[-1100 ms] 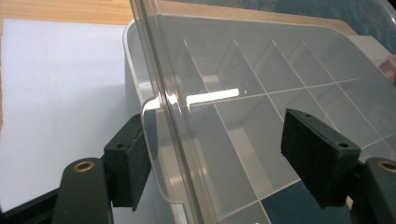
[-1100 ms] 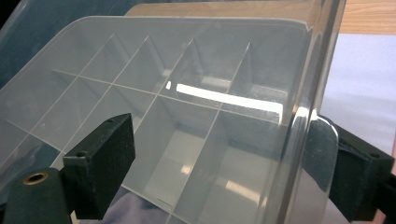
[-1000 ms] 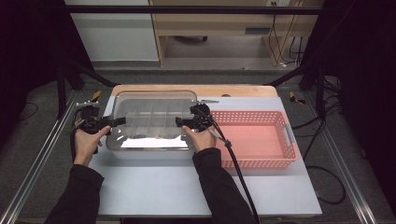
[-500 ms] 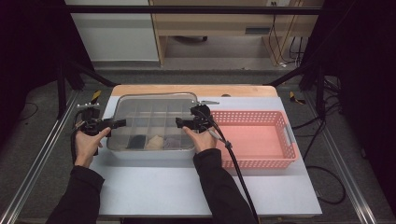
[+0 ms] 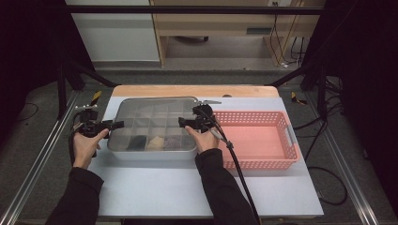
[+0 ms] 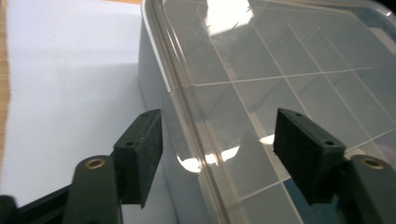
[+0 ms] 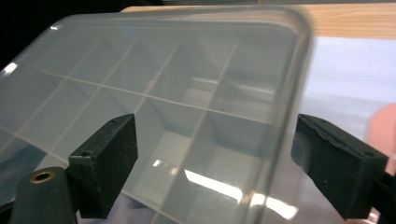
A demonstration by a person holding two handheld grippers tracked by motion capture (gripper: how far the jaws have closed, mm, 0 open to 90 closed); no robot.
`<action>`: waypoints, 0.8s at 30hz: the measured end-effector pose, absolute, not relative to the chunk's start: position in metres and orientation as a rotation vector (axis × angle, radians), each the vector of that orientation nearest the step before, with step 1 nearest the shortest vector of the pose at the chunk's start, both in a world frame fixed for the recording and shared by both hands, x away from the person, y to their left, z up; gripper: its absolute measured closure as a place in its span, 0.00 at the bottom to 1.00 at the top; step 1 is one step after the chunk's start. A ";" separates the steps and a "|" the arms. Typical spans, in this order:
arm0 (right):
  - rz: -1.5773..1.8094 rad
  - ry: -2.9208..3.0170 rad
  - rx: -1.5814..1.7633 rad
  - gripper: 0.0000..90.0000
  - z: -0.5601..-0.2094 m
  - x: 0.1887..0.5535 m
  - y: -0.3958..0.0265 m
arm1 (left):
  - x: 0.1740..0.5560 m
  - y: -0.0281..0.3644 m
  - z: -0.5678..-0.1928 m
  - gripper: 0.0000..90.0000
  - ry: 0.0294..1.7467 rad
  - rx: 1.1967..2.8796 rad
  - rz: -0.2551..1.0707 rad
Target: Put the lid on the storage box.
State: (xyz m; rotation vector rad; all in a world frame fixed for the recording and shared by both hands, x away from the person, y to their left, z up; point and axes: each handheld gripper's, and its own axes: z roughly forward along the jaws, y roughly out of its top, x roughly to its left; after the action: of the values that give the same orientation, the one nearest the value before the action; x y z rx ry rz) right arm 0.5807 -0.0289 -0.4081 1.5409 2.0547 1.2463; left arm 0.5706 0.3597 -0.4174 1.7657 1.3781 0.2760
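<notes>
Straddling opposite edges of the clear plastic compartment box, the left claw, just closing slightly, and right claw gape, unclenched.

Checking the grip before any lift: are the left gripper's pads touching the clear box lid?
Apart. In the left gripper view the left gripper straddles the lid edge, with a gap visible beside each pad.

The clear compartment box hogs the middle, pink basket sits just beside its right edge, so no gap there. Near side of the table is wide open.
</notes>
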 end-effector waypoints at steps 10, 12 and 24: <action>1.246 2.048 1.493 0.21 -0.402 0.574 -0.031 | 0.562 0.360 -0.407 0.39 1.351 1.737 0.305; 1.260 2.043 1.494 0.22 -0.400 0.572 -0.034 | 0.557 0.360 -0.403 0.40 1.332 1.731 0.313; 1.263 2.036 1.405 0.32 -0.381 0.545 -0.063 | 0.517 0.349 -0.383 0.49 1.220 1.749 0.381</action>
State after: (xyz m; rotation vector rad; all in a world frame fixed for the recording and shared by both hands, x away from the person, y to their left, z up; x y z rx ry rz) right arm 0.5450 -0.0628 -0.3811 1.4046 2.0361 1.2629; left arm 0.5165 0.3493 -0.3828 1.7486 1.2202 0.3808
